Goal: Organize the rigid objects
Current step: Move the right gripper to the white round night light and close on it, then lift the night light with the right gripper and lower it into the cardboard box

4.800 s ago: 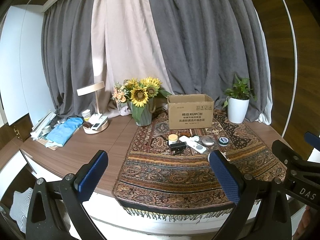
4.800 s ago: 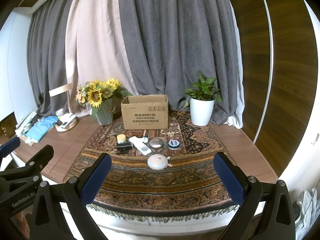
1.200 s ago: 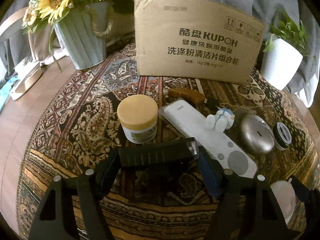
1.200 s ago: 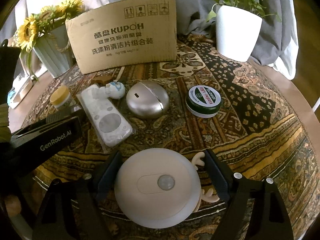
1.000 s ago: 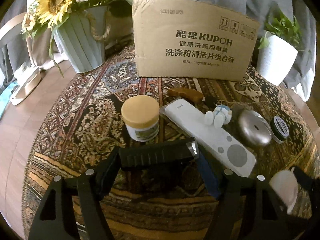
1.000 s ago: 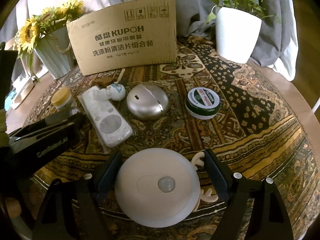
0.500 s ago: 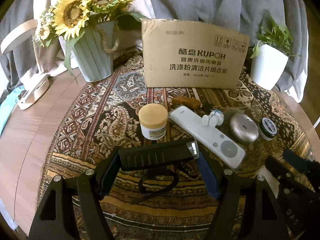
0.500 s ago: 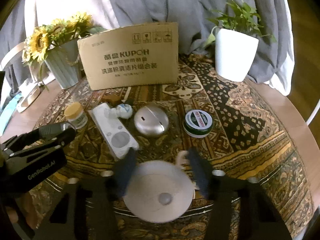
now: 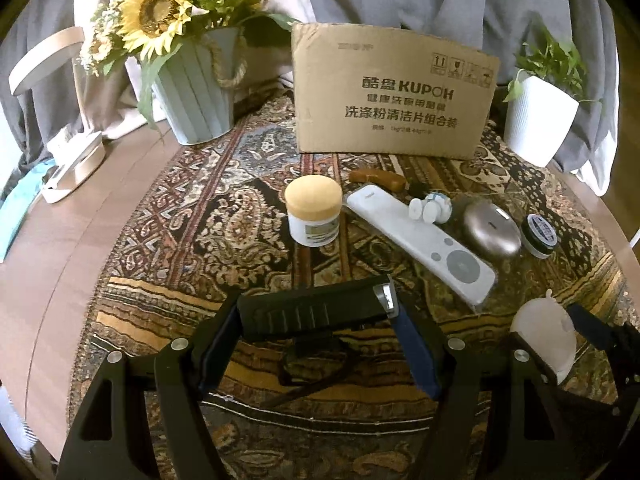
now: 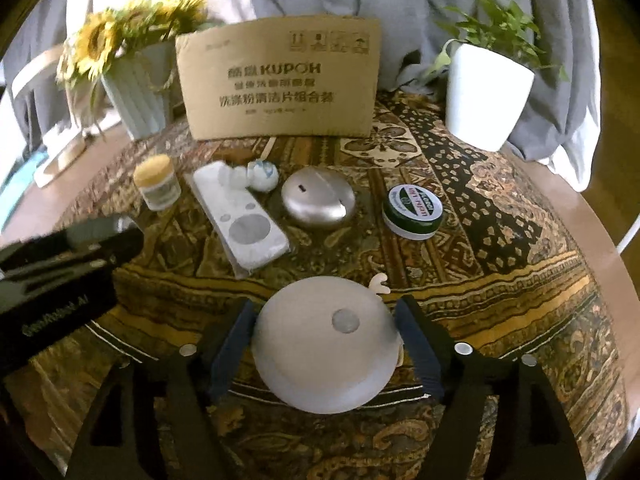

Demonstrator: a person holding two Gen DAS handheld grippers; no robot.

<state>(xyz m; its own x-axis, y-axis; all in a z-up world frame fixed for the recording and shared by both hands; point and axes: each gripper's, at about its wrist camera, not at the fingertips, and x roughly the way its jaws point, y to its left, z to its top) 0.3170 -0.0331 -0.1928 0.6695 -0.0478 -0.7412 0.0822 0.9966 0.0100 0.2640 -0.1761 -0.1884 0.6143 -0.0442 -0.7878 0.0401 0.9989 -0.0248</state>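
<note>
The left gripper (image 9: 316, 316) is clamped on a black device (image 9: 312, 312), lifted above the rug (image 9: 200, 240); its cord shows only in the left view. The right gripper (image 10: 326, 344) has its jaws opening around a round white light (image 10: 324, 344), whose sensor face only the right view shows.

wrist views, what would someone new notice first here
Closest to the cameras, each hand-held gripper holds something over the patterned rug: the left hand-held gripper clamps a black ridged bar, and the right hand-held gripper has a round white puck light between its opening jaws. Behind them, a brown cardboard box stands upright, with sunflowers to its left.
</note>
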